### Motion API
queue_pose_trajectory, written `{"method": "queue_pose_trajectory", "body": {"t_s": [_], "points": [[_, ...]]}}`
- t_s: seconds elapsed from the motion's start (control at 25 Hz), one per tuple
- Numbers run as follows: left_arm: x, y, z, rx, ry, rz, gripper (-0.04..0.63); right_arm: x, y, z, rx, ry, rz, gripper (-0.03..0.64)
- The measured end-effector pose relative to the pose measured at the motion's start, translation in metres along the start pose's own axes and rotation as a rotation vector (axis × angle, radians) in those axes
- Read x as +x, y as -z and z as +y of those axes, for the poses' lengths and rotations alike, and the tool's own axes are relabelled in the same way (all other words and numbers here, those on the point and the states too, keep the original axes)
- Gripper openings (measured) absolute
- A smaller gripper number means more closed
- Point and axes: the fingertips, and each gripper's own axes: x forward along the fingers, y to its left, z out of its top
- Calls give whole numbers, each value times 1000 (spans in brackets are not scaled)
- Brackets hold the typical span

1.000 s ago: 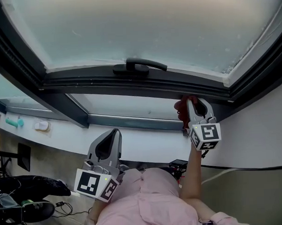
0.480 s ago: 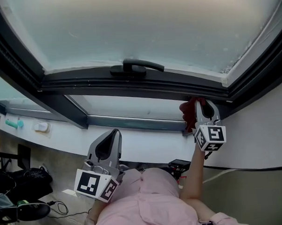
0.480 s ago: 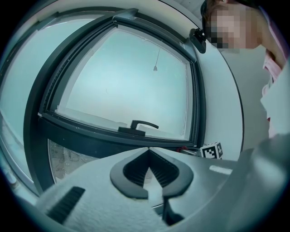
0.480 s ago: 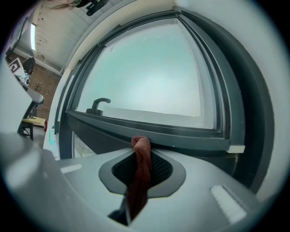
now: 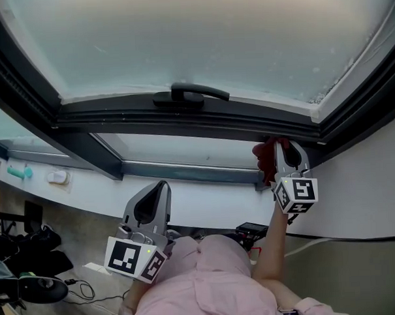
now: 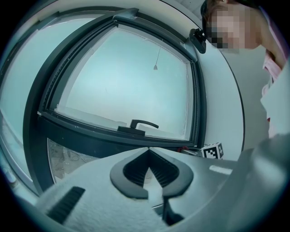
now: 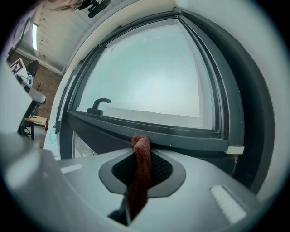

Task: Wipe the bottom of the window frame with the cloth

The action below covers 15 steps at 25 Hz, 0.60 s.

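A dark red cloth (image 7: 141, 170) is pinched in my right gripper (image 7: 141, 144), its bunched end pressed against the dark bottom rail of the window frame (image 7: 181, 133). In the head view the right gripper (image 5: 280, 143) reaches the frame's (image 5: 183, 118) right end near the corner, the cloth (image 5: 264, 158) hanging at its left side. My left gripper (image 5: 153, 200) hangs low and away from the window, shut with nothing in it; from its own view its tips (image 6: 148, 150) point toward the window handle (image 6: 138, 125).
A black handle (image 5: 189, 94) sits mid-rail. A white wall (image 5: 362, 179) bounds the frame on the right. A white sill (image 5: 88, 188) runs below with small objects (image 5: 20, 172) at the left. Cables and dark gear (image 5: 33, 285) lie on the floor.
My right gripper with the cloth has slid rightward along the bottom rail toward the corner. The left gripper has stayed put.
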Motion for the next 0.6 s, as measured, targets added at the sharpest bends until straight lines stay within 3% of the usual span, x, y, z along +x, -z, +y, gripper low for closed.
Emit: {"method": "queue_pose_trajectory", "body": {"t_s": [0.2, 0.6], "points": [[-1, 1, 2, -3, -9, 2, -2, 0, 0, -1, 0, 15, 9, 43], [4, 3, -3, -2, 11, 2, -2, -19, 11, -54, 77, 180, 28, 44]]}}
